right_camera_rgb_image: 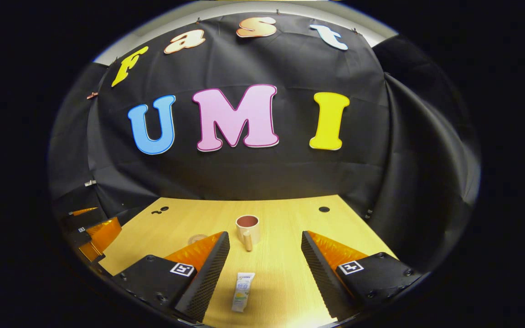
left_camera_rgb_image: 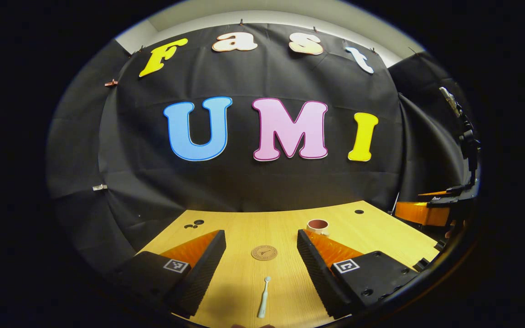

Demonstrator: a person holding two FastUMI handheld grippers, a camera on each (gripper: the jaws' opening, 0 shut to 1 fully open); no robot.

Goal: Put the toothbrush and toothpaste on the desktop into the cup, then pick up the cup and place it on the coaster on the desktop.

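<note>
Left gripper point(left_camera_rgb_image: 260, 259) is spread wide, nothing betw. the fingers, held above the desktop point(left_camera_rgb_image: 244, 228). Left gripper view, L to R: toothbrush point(left_camera_rgb_image: 264, 297) lies flat on the wood betw. the two fingers, head pointing away toward the coaster point(left_camera_rgb_image: 264, 252), which sits just beyond it; cup point(left_camera_rgb_image: 318, 225) stands upright farther back and to the right, partly behind the right-hand finger. Right gripper point(right_camera_rgb_image: 265, 262) likewise spread, empty. Right gripper view, L to R: coaster point(right_camera_rgb_image: 197, 238) part-hidden behind the left-hand finger; cup point(right_camera_rgb_image: 248, 228) upright w/ handle turned toward the camera; toothpaste point(right_camera_rgb_image: 243, 291) lies flat betw. the fingers, near the camera, well short of the cup. Nothing in the cup yet. Handling, as judged: toothbrush is light, stiff, thin and low on the wood, prob. slippery, so pinch across mid-handle, not the head. Toothpaste tube is light and soft, will dent; take it across the flat body nr. the middle w/ modest squeeze. Cup looks rigid, tips if knocked; grip over the rim wall or at the handle.
</note>
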